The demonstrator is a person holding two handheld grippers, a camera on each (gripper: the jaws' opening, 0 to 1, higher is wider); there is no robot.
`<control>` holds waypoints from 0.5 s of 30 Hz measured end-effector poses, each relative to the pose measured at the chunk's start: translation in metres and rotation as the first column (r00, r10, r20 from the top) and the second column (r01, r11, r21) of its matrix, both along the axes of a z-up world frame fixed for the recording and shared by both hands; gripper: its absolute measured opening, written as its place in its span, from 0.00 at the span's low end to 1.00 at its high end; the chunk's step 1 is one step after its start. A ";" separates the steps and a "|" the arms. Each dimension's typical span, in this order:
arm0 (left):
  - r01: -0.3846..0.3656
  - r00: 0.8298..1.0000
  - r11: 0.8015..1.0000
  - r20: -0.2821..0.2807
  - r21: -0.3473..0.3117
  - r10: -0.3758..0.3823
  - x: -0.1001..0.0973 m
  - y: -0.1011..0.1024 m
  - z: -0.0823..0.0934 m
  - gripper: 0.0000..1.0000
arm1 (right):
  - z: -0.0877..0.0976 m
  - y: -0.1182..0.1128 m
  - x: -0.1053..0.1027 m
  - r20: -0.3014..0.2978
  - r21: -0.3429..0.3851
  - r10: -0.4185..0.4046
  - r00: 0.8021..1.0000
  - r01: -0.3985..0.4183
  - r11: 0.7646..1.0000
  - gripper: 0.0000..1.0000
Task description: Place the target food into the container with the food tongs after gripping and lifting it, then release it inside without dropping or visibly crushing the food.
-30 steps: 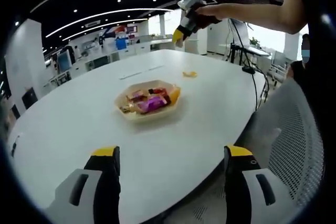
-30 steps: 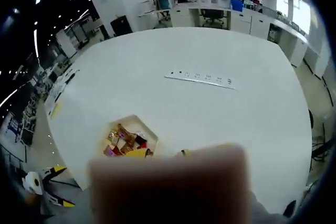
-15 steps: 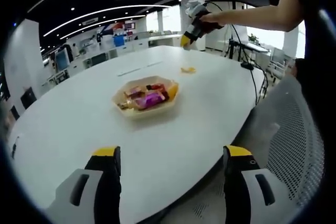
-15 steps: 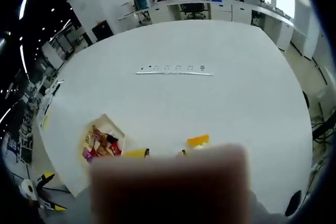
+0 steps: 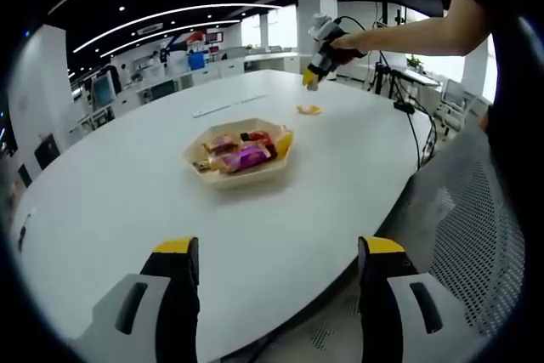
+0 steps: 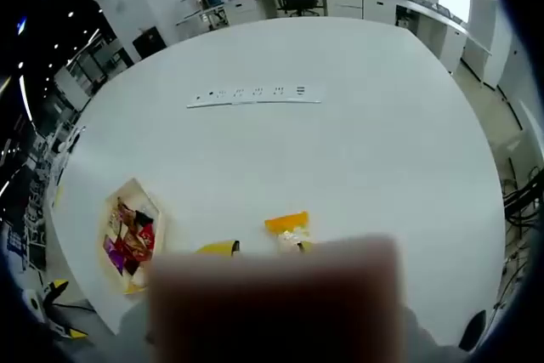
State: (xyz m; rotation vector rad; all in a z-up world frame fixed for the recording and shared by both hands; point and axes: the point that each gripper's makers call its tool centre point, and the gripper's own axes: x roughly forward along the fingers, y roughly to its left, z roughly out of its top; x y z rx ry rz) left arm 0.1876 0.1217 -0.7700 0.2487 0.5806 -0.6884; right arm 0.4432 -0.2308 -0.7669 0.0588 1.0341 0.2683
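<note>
A: The left hand-held gripper (image 5: 274, 261) hangs at the near edge of the white bench (image 5: 119, 184), its yellow-tipped jaws spread wide with nothing between them. Ahead of it sits a pale hexagonal container (image 5: 240, 153) holding wrapped snacks.

B: And the right hand-held gripper (image 5: 311, 80)?

A: A hand (image 5: 344, 42) holds it beyond the container, tips pointing down just above an orange food packet (image 5: 309, 110) lying flat on the bench. In its own view a blurred block covers the jaws, so I cannot tell if they are parted or closed.

B: Where is the packet there?

A: Right ahead of its yellow tips; the container lies well off to the left, and a white power strip (image 6: 255, 95) lies farther across.
</note>
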 end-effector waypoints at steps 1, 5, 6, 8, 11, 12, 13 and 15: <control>-0.004 1.000 1.000 -0.004 -0.002 0.004 0.000 0.000 0.000 0.73 | -0.003 -0.002 0.001 -0.003 -0.005 -0.001 1.000 0.001 1.000 0.26; -0.010 1.000 1.000 -0.016 -0.015 0.010 0.000 0.000 -0.001 0.74 | -0.014 -0.010 0.006 -0.016 -0.021 -0.007 1.000 0.006 1.000 0.27; -0.012 1.000 1.000 -0.021 -0.018 0.011 0.000 0.000 -0.001 0.74 | -0.017 -0.011 0.007 -0.020 -0.026 -0.006 1.000 0.005 1.000 0.27; -0.014 0.999 1.000 -0.029 -0.022 0.013 0.000 -0.001 -0.001 0.75 | -0.023 -0.013 0.008 -0.026 -0.035 -0.004 1.000 0.003 0.999 0.27; -0.018 0.999 1.000 -0.042 -0.023 0.017 0.000 0.000 -0.003 0.75 | -0.030 -0.017 0.011 -0.034 -0.035 -0.007 0.999 0.006 0.999 0.28; -0.019 0.999 1.000 -0.044 -0.024 0.018 0.000 0.000 -0.003 0.75 | -0.032 -0.018 0.012 -0.032 -0.036 -0.007 0.999 0.006 0.999 0.28; -0.020 0.999 1.000 -0.046 -0.024 0.019 0.000 0.000 -0.003 0.75 | -0.032 -0.018 0.013 -0.031 -0.037 -0.007 0.999 0.006 0.999 0.28; -0.024 0.998 0.999 -0.051 -0.026 0.022 0.000 0.000 -0.004 0.75 | -0.035 -0.019 0.014 -0.037 -0.033 -0.006 0.999 0.005 0.999 0.28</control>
